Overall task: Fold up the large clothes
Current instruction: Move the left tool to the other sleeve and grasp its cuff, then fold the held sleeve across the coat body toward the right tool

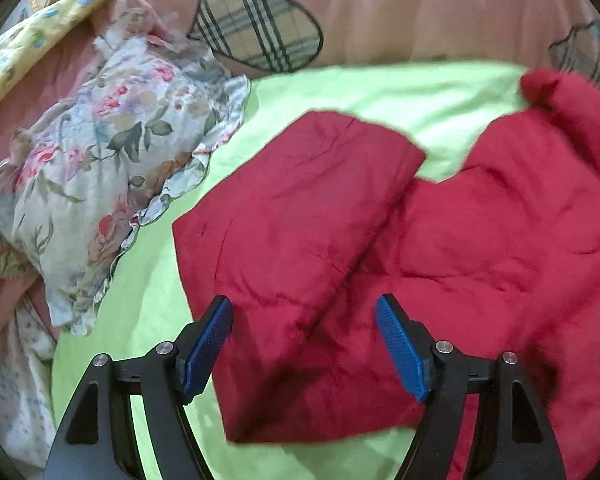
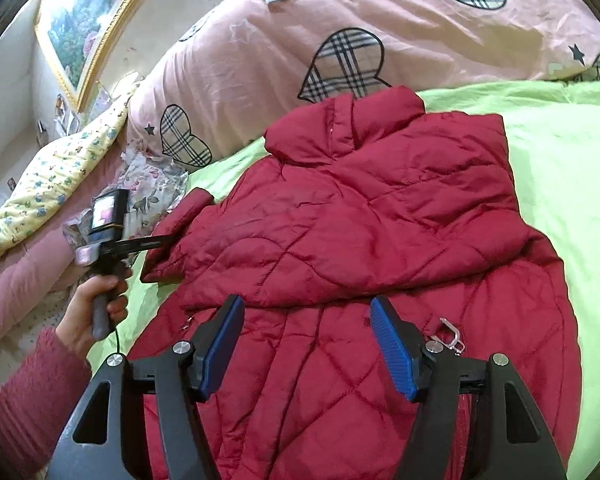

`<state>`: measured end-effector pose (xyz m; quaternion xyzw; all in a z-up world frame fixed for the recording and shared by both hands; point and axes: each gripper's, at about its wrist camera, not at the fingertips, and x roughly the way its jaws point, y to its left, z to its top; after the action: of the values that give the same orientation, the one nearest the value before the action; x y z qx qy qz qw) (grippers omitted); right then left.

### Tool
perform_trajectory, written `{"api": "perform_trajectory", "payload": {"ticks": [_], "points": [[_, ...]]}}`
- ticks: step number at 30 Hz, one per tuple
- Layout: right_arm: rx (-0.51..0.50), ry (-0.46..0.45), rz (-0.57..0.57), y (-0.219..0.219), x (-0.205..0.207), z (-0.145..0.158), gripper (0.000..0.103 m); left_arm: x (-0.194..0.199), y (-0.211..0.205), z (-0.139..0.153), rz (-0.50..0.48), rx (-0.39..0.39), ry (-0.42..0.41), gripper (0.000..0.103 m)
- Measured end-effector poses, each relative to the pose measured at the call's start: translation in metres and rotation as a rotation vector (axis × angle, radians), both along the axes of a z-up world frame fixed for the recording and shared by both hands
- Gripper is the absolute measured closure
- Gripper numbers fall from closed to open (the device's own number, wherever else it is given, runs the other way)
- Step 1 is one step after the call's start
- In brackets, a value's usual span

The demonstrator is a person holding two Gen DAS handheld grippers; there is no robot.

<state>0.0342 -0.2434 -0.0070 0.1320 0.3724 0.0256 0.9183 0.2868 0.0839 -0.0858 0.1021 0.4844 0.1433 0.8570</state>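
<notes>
A red quilted jacket (image 2: 360, 232) lies spread on the lime green sheet (image 2: 560, 152), collar toward the pink duvet, one side folded over the body. In the left wrist view the jacket (image 1: 440, 240) shows a sleeve (image 1: 296, 200) folded across it. My left gripper (image 1: 304, 308) is open and empty just above the sleeve's near end. It also shows in the right wrist view (image 2: 168, 240), its fingers at the jacket's left edge. My right gripper (image 2: 306, 308) is open and empty above the jacket's lower body, near a metal zipper pull (image 2: 448, 332).
A pink duvet with plaid hearts (image 2: 340, 60) is piled at the back. A floral pillow (image 1: 112, 168) lies left of the jacket. A yellow flowered quilt (image 2: 60, 172) and a framed picture (image 2: 84, 12) are at the far left. The green sheet (image 1: 148, 304) shows around the jacket.
</notes>
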Motion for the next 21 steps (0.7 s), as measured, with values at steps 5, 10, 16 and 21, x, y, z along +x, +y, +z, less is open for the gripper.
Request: {"api": "perform_trajectory", "payload": {"ticks": [5, 10, 16, 21], "points": [[0.017, 0.007, -0.018, -0.006, 0.001, -0.006, 0.035, 0.021, 0.007, -0.012, 0.043, 0.001, 0.000, 0.051], [0.006, -0.008, -0.020, -0.005, 0.000, -0.005, 0.034, 0.015, 0.013, -0.001, 0.041, -0.083, -0.050, 0.086], [-0.002, -0.016, -0.026, -0.005, -0.001, -0.004, 0.035, -0.026, 0.014, 0.025, 0.034, -0.279, -0.154, 0.089], [-0.003, -0.016, -0.042, -0.006, -0.002, -0.005, 0.034, -0.064, 0.000, 0.050, -0.048, -0.408, -0.228, 0.089]]}}
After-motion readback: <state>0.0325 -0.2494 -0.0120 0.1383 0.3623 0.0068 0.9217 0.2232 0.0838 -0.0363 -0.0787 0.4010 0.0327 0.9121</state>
